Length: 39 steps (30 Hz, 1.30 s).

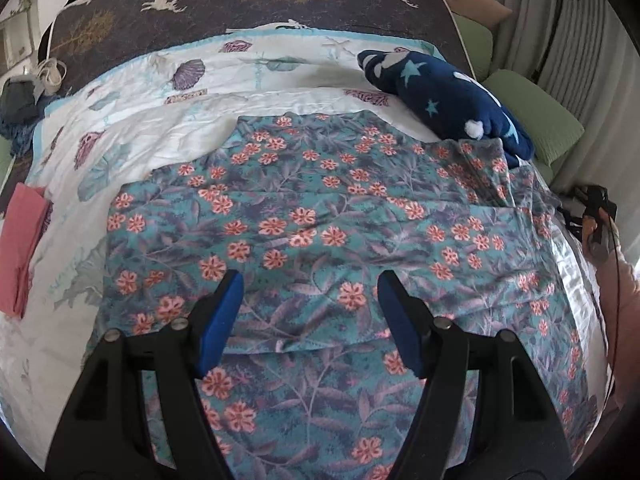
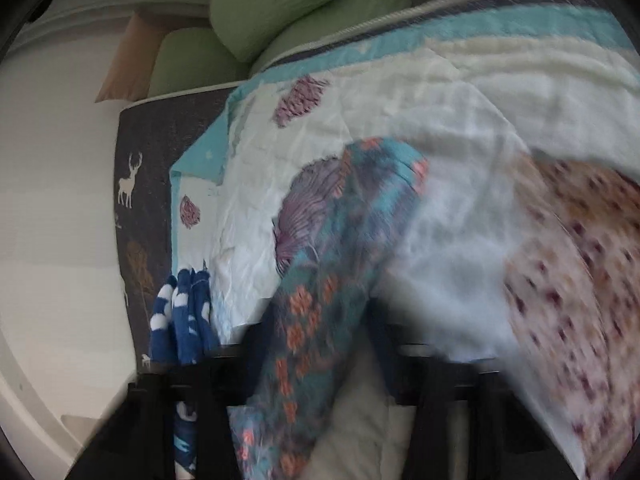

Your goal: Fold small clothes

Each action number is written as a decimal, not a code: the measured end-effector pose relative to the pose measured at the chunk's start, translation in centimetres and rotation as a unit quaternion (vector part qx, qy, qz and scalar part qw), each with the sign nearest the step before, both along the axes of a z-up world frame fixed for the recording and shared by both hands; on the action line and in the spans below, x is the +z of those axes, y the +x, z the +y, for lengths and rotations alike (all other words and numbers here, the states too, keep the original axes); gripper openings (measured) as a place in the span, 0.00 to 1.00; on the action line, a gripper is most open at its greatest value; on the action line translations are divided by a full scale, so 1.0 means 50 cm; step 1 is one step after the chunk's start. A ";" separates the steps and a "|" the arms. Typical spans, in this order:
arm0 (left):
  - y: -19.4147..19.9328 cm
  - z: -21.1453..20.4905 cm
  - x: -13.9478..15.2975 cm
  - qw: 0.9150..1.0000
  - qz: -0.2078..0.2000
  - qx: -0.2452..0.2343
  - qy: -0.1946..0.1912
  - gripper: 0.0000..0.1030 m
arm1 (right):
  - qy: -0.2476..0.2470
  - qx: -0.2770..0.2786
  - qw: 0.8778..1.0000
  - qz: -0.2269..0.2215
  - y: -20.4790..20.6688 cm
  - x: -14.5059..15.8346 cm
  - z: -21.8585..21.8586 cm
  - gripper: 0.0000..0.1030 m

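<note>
On the bed (image 1: 120, 132), over a white seashell-print quilt (image 1: 152, 128), the floral garment (image 1: 304, 216) is lying spread and mostly flat, likely so its edges can be found and folded over. The left gripper (image 1: 310, 320) is hovering above the garment's near part, jaws spread wide with nothing between them (the blue pads (image 1: 222, 320) are clear of the cloth), so it looks free to pin or pick an edge next.

The right gripper (image 2: 320, 340) is pinching a bunched strip of the same floral garment (image 2: 320, 280); the fabric is running up out of the jaws and draping forward, jaws pressed together on it. The right wrist view is blurred, so exactly which edge or sleeve it is holding is hard to tell. My read: that side is being carried across to make a fold.

A folded pink cloth (image 1: 24, 240) is sitting at the quilt's left edge, well apart from the work area, probably a finished piece. A navy star-print fleece item (image 1: 452, 96) is lying at the far right, just touching the floral garment's far corner; it is probably waiting its turn. A speckled tan fabric (image 2: 580, 260) is showing at the right of the right wrist view, too blurred to identify.

Risk, as a judgement: thin fabric may slip or wrinkle during the fold.
</note>
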State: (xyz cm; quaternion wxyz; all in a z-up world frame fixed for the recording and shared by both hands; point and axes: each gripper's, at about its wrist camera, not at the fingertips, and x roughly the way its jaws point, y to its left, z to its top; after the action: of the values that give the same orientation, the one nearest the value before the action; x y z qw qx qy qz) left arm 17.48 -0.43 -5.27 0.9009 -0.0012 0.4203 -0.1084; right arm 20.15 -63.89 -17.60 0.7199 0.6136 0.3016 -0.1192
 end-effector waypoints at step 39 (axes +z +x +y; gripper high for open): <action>-0.004 -0.063 -0.016 0.993 0.027 -0.095 -0.064 0.41 | -0.416 0.393 0.820 -0.006 -0.160 0.282 0.584 0.65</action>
State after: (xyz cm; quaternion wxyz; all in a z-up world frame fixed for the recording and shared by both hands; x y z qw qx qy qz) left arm 17.27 -3.59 -6.06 0.8730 -0.0218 0.4348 -0.2199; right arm 12.13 -34.69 -3.51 0.8943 0.0858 0.4346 0.0638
